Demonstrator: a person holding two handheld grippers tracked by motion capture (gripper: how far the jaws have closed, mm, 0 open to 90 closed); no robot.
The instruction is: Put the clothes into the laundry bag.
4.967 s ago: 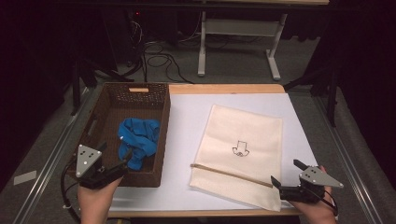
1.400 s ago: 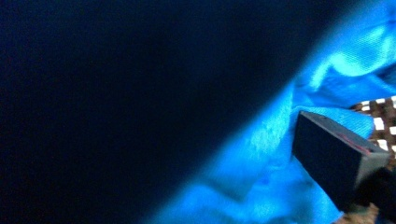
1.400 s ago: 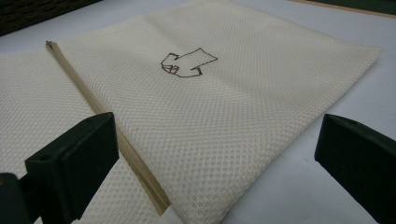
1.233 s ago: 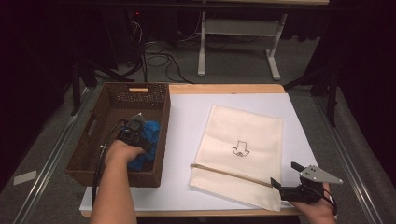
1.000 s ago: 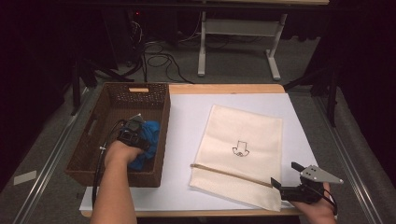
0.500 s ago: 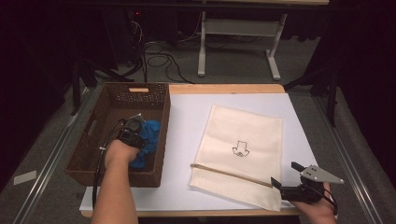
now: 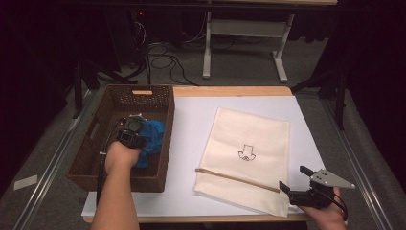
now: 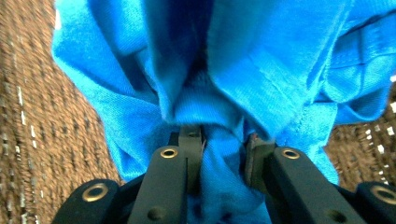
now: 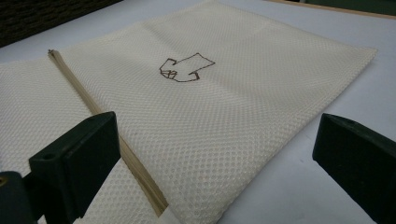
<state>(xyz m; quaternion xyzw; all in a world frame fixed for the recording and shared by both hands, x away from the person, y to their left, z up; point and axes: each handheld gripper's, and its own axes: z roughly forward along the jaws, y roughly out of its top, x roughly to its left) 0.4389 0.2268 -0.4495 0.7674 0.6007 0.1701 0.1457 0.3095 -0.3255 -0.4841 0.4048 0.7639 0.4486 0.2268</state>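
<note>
We saw the left claw (image 8: 219, 144) down inside the brown wicker basket (image 7: 91, 153), where its jaws had just been closing and now pinched a fold of the crumpled blue cloth (image 8: 219, 79) lying against the basket's right wall. The right claw (image 7: 297, 184) rested with its jaws spread wide at the near right of the white worktop (image 7: 191, 124). It sat just beside the corner of the cream mesh bag (image 9: 219, 121), touching nothing.

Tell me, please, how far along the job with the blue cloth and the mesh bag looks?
Done: the left tongs have just closed on the blue cloth in the basket. In hand: that grip. Left: lifting it out; the mesh bag lies flat, right tongs open beside it.
</note>
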